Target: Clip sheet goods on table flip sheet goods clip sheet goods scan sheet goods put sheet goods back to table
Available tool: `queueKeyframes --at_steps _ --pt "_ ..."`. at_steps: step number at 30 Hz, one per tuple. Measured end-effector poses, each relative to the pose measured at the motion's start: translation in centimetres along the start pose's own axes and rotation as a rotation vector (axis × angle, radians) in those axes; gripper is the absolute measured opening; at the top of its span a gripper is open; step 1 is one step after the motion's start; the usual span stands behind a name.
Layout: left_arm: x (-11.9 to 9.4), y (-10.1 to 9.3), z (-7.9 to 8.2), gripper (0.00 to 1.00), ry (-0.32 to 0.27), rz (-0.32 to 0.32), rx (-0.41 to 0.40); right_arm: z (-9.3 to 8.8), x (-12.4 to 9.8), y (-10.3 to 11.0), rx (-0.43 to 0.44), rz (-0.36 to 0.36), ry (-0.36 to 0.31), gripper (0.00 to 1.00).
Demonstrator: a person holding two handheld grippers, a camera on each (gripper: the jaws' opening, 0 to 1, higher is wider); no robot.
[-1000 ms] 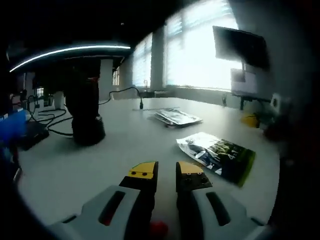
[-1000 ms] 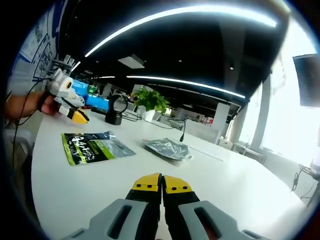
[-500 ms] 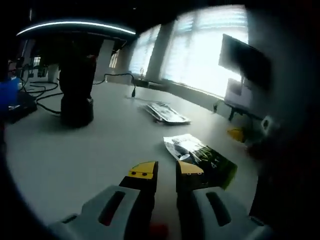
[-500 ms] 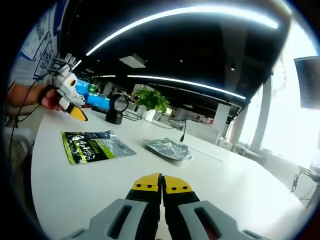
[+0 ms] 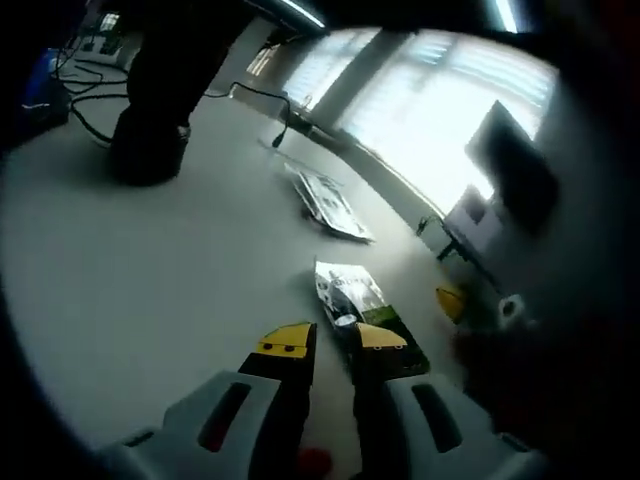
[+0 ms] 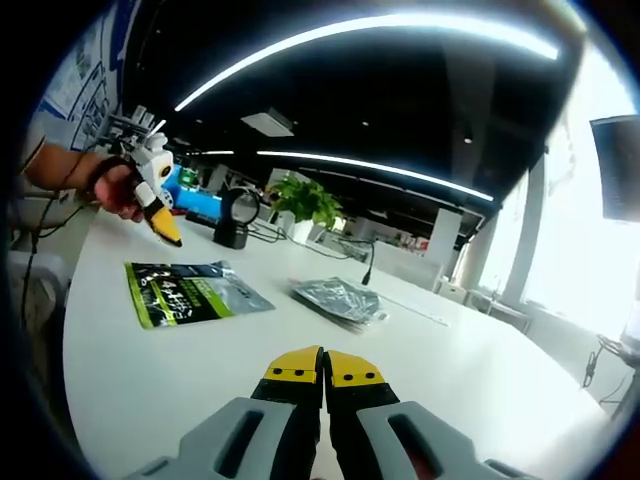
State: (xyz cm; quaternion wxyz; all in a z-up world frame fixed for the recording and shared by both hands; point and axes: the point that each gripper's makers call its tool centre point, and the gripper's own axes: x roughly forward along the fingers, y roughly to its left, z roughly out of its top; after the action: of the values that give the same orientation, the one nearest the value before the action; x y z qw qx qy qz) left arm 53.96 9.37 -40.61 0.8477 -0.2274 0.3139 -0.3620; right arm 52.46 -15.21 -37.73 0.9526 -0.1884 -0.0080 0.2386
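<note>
Sheet goods [image 6: 190,292] — flat, glossy green-black pouch — on table [image 6: 480,380].

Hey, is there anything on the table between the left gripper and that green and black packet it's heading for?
Nothing visible. In the left gripper view the left gripper sits just short of the green and black packet, jaws slightly apart, with bare white table around it. The silver packet and black stand lie farther off.

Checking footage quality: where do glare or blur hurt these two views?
Left gripper view: windows blow out white, the scene is dim and soft, the green pouch smeared. Right gripper view: sharper; ceiling light strip glares, window overexposed.
</note>
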Motion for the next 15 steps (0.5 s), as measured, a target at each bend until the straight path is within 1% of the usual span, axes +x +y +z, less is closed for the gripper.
queueKeyframes --at_steps 1,3,4,5,6,9,10,11,13,15 --pt "0.1 0.2 0.3 0.07 -0.006 -0.001 -0.003 0.0 0.0 0.0 -0.001 0.001 0.000 0.00" --pt "-0.2 -0.2 -0.2 0.07 0.005 0.008 -0.008 0.0 0.0 0.0 -0.004 0.002 0.000 0.00" --pt "-0.2 -0.2 -0.3 0.07 0.013 0.010 -0.018 0.0 0.0 0.0 -0.004 0.003 0.000 0.00" --pt "-0.2 -0.5 -0.7 0.07 0.040 0.008 -0.051 0.0 0.0 0.0 -0.004 0.004 -0.001 0.00" --pt "0.0 -0.4 -0.7 0.07 0.052 0.010 -0.063 0.0 0.0 0.0 -0.004 0.004 -0.001 0.00" --pt "0.2 0.1 -0.6 0.07 0.079 0.042 -0.059 0.1 0.0 0.0 -0.003 0.006 -0.003 0.00" --pt "0.2 -0.2 -0.8 0.07 0.087 0.050 -0.068 0.1 0.0 0.0 -0.002 0.006 -0.003 0.00" --pt "0.3 -0.5 -1.0 0.08 0.097 0.055 -0.082 0.1 0.0 0.1 -0.002 0.008 -0.004 0.00" --pt "0.5 -0.1 -0.5 0.11 0.103 0.056 -0.085 0.1 0.0 0.1 -0.003 0.010 -0.006 0.00" --pt "0.6 -0.2 -0.7 0.11 0.116 0.062 -0.082 0.1 0.0 0.1 -0.003 0.010 -0.008 0.00"
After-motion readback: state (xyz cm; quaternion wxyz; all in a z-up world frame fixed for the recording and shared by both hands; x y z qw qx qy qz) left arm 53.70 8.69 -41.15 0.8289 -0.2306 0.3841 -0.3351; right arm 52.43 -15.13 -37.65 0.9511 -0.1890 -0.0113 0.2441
